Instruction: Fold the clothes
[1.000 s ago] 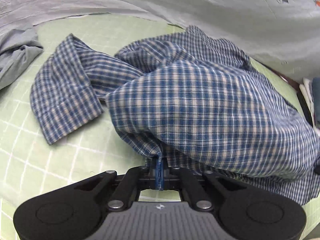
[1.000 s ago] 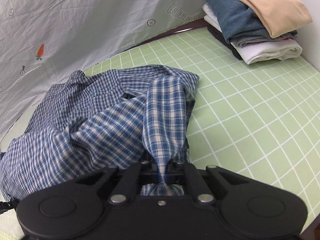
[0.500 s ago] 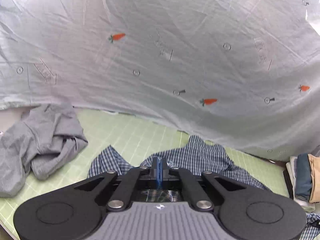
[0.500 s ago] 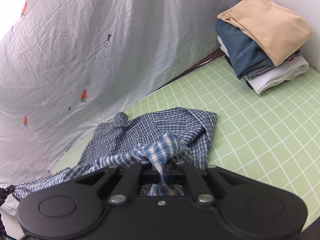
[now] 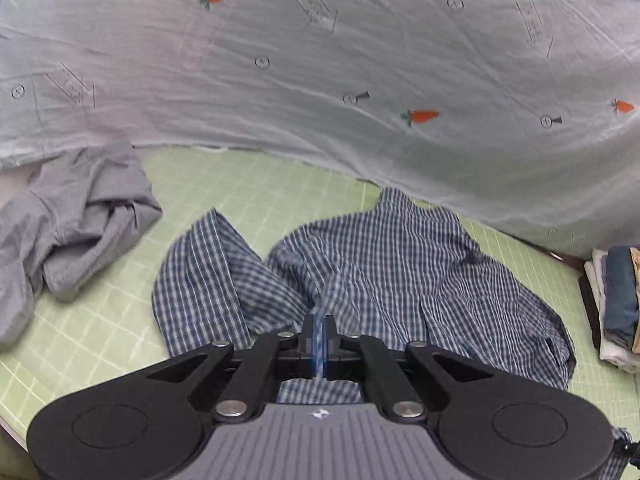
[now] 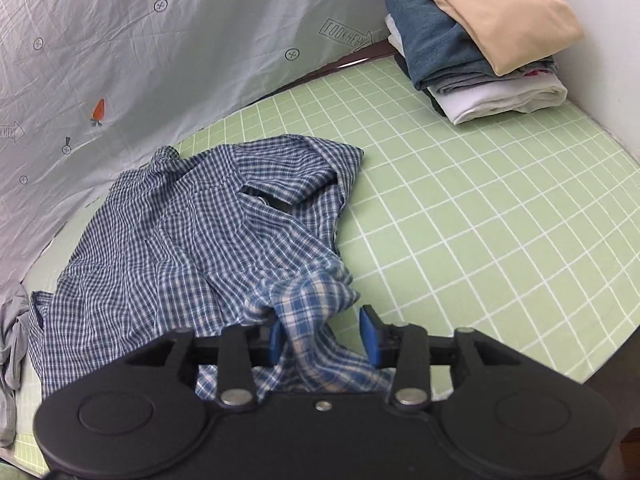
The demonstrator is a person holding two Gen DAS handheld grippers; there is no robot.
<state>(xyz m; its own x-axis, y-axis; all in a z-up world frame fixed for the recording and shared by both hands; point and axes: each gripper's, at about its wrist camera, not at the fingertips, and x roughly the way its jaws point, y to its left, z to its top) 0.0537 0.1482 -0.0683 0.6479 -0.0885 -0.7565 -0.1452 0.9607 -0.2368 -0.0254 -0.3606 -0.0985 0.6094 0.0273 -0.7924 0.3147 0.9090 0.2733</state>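
Observation:
A blue-and-white checked shirt (image 5: 400, 264) lies rumpled on the green grid mat (image 5: 256, 192); it also shows in the right wrist view (image 6: 192, 232). My left gripper (image 5: 319, 336) is shut on a thin edge of the shirt at its near side. My right gripper (image 6: 325, 332) is open, its blue pads (image 6: 367, 330) apart, with a bunched fold of the shirt lying loose between them.
A crumpled grey garment (image 5: 76, 216) lies on the mat to the left. A stack of folded clothes (image 6: 480, 40) sits at the far right corner, also seen in the left wrist view (image 5: 616, 300). A pale printed sheet (image 5: 320, 60) hangs behind the mat (image 6: 480, 220).
My right gripper has opened and let go of the shirt fold. Both grippers came down after lifting, and the shirt has settled flatter on the mat. My left gripper stays shut on the shirt.

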